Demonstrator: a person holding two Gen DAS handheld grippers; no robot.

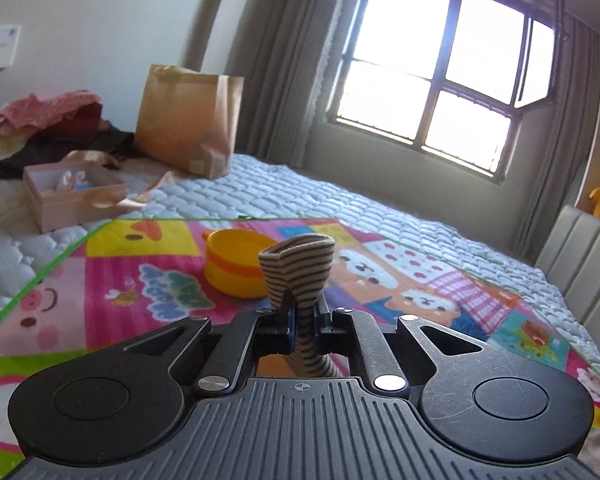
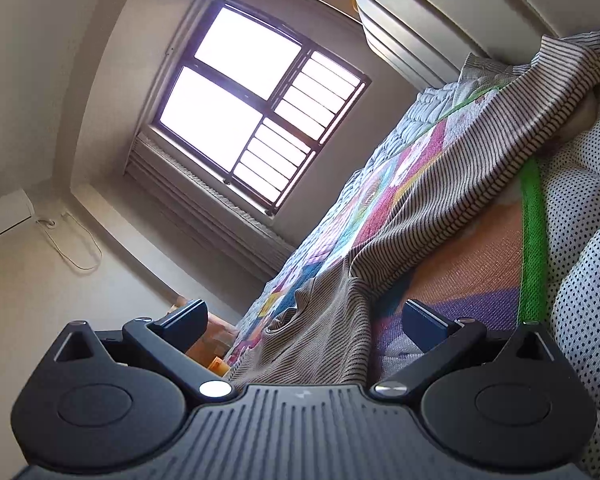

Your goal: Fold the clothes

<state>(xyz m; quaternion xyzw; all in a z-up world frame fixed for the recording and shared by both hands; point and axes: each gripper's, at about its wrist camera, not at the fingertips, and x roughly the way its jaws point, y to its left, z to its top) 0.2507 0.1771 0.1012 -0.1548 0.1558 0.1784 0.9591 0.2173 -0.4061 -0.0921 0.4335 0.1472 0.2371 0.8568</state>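
Both grippers show on my feeds. My left gripper [image 1: 302, 320] is clamped tight on a bunched fold of the striped garment [image 1: 300, 276], which sticks up beyond its fingers above the cartoon play mat [image 1: 140, 280] spread over the quilted mattress [image 1: 300, 188]. Beyond it, an orange bowl [image 1: 232, 260] sits on the mat. My right gripper [image 2: 304, 320] stands wide apart, holding nothing; the same striped cloth [image 2: 440, 200] lies draped across the mat between and beyond its fingers, beside a dotted fabric [image 2: 580, 240].
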